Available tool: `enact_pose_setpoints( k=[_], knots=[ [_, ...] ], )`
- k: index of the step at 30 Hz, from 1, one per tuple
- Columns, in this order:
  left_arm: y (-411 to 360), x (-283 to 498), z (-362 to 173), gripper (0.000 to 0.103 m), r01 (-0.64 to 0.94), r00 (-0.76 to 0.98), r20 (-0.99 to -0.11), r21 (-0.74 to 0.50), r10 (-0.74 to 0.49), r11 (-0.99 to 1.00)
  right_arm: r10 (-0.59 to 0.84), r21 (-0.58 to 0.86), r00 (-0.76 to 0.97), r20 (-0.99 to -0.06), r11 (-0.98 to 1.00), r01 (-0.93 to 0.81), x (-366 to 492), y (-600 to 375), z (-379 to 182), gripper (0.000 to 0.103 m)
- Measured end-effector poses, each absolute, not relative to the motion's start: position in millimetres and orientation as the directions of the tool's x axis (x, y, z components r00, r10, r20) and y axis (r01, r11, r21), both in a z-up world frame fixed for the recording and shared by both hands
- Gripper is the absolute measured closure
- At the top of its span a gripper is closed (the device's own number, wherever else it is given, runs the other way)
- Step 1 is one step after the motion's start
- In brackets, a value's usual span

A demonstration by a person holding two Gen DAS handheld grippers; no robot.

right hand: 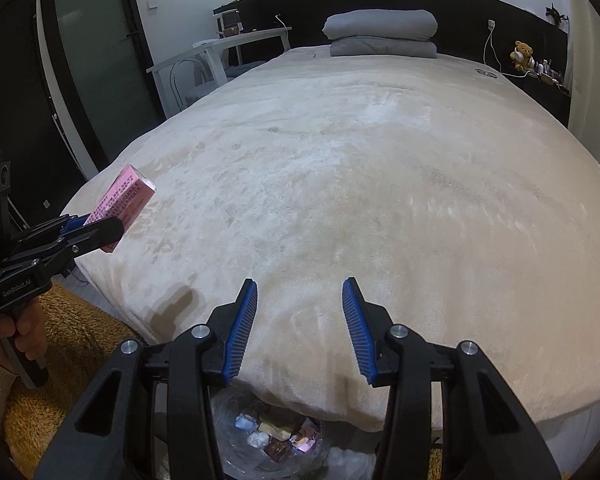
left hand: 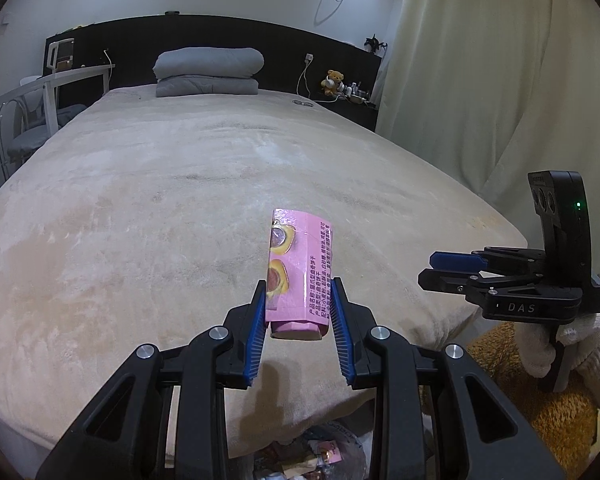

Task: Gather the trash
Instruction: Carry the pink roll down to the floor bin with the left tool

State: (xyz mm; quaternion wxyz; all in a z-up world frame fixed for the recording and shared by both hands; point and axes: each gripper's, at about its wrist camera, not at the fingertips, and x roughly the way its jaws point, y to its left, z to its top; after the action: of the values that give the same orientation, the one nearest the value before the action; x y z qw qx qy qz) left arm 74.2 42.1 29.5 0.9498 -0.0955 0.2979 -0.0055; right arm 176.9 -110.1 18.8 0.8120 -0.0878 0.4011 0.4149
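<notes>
The pink carton (left hand: 300,272) sits clamped in the left tool (left hand: 299,312), lifted clear of the bed (left hand: 140,208) and pointing up toward twelve o'clock in the left wrist view. The blue pads (left hand: 337,312) press on its two long sides near the lower end, so most of the pack sticks out free beyond the fingertips. It looks like a thin cardboard snack pack: light, probably empty, stiff along its folded edges but easy to crush across the flat faces. The printed skin seems glossy, so a hold across the narrow sides near the middle would likely be steadier than the present one low down, where the pack could pivot or slip. A gentle squeeze should be enough; a harder one would only buckle it.

Below the carton, at six o'clock in both views, a clear bag of trash (right hand: 276,436) lies on the floor at the foot of the bed, with wrappers and scraps already inside. The carton is not yet over its mouth as far as I can judge.

The right tool (right hand: 299,320) hangs empty, its jaws apart with nothing between them, over the near edge of the bed. In the left view it is at three o'clock, gripped by a white-gloved hand (left hand: 572,344). A fuzzy ochre garment (right hand: 72,344) shows beneath both handles.
</notes>
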Motion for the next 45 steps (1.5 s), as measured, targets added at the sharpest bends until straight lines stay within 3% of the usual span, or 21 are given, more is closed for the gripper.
enact_pose_setpoints(
  k=[45],
  knots=[
    [-14.9,17.2,-29.7,0.074,0.001,0.715,-0.668,-0.294,-0.206,0.956,0.616,0.246,0.226,-0.754,0.585,-0.773,91.6,-128.9,-7.3,0.057]
  ],
)
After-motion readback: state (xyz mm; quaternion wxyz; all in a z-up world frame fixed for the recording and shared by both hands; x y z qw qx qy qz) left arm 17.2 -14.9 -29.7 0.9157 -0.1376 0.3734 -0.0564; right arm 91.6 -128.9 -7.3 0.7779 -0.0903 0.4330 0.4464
